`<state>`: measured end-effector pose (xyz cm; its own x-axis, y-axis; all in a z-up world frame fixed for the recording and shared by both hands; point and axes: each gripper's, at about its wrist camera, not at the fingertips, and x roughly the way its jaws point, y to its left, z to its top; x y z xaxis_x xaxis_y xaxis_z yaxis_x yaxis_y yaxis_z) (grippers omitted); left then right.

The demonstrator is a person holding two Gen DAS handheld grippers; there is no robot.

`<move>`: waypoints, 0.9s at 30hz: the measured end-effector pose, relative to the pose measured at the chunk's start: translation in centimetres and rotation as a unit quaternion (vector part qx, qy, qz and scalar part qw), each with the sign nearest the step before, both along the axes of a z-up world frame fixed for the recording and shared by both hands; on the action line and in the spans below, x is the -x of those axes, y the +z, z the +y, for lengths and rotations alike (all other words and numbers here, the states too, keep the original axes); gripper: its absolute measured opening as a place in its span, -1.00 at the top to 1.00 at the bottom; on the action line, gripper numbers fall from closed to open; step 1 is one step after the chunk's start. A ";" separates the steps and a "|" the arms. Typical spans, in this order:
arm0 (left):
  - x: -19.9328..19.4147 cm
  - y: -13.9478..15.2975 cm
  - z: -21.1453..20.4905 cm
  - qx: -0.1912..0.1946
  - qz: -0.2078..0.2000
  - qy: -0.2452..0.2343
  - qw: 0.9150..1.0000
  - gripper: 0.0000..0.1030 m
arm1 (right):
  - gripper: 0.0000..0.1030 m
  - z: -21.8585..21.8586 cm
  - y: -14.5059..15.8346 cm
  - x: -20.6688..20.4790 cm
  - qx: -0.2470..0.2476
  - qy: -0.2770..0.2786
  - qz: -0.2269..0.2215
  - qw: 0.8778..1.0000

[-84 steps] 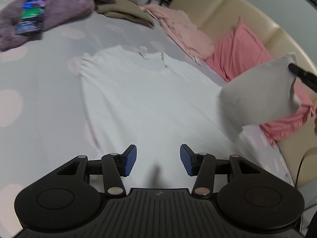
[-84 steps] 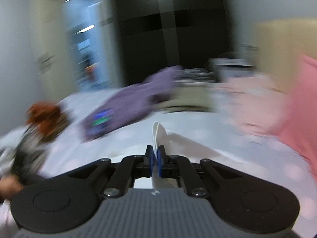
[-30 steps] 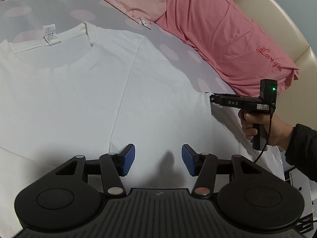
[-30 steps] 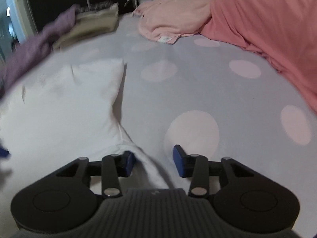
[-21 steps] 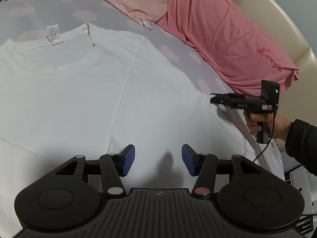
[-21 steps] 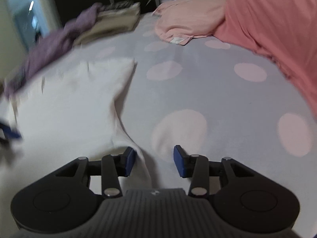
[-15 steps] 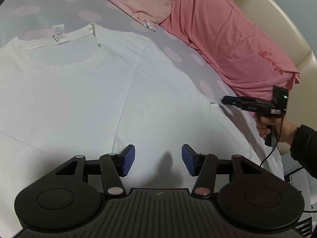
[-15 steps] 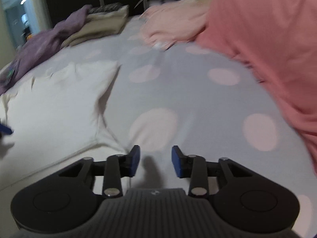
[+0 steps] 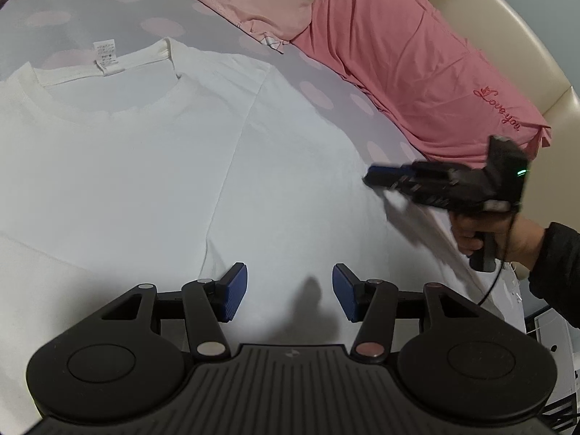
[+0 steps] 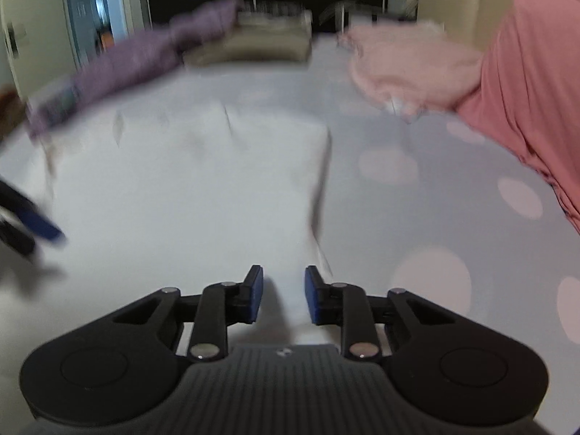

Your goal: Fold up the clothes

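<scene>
White T-shirt (image 9: 145, 152): spread flat, collar label up, on a bed (image 9: 90, 18) with a grey, pink-dotted sheet. Left hand-held gripper (image 9: 290, 291): jaws wide apart, holding nothing, poised over the shirt's body near the sleeve seam. Right hand-held gripper (image 10: 281, 294): jaws parted, straddling a raised fold of the shirt's sleeve without clamping it; seen from the left wrist view at the shirt's right edge. Pink pillow (image 9: 417, 65): beside the shirt, at the bed's far side.

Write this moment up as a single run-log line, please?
stage: shirt spread flat | white T-shirt: collar up, on dotted bedsheet | left claw: open, over shirt | right claw: open, at sleeve edge
</scene>
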<state>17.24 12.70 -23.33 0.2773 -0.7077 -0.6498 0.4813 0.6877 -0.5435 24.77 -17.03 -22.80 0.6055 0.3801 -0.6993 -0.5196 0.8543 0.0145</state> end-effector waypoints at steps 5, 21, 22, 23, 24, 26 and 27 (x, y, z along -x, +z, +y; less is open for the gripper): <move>1.2 1.2 1.4 -0.003 -0.014 0.025 1.000 0.03 | 0.61 -2.2 0.9 0.2 0.004 -0.050 -0.004 0.999; 10.8 3.2 15.5 0.008 0.018 0.219 0.976 -0.02 | 0.31 1.4 6.5 8.7 -0.026 -0.038 0.023 0.999; 11.2 3.3 15.3 -0.002 0.025 0.226 0.974 -0.03 | 0.31 2.7 6.4 9.2 -0.008 -0.050 0.031 0.998; 11.5 3.4 15.1 -0.008 0.033 0.231 0.972 -0.03 | 0.26 3.9 6.3 9.5 0.001 -0.059 0.041 0.997; 11.9 3.4 15.0 -0.011 0.041 0.234 0.971 -0.03 | 0.17 5.0 6.1 9.8 0.009 -0.069 0.050 0.996; 12.5 3.6 14.5 -0.012 0.047 0.231 0.972 -0.03 | -0.02 7.3 5.8 10.2 0.021 -0.089 0.065 0.994; 12.9 3.7 14.2 -0.015 0.045 0.227 0.973 -0.03 | -0.05 8.1 5.7 10.3 0.022 -0.090 0.067 0.993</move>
<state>4.32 26.94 -19.59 0.4972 -0.5057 -0.7050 0.0760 0.8349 -0.5452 14.44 -8.88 -17.07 0.5607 0.2404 -0.7924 -0.3533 0.9349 0.0336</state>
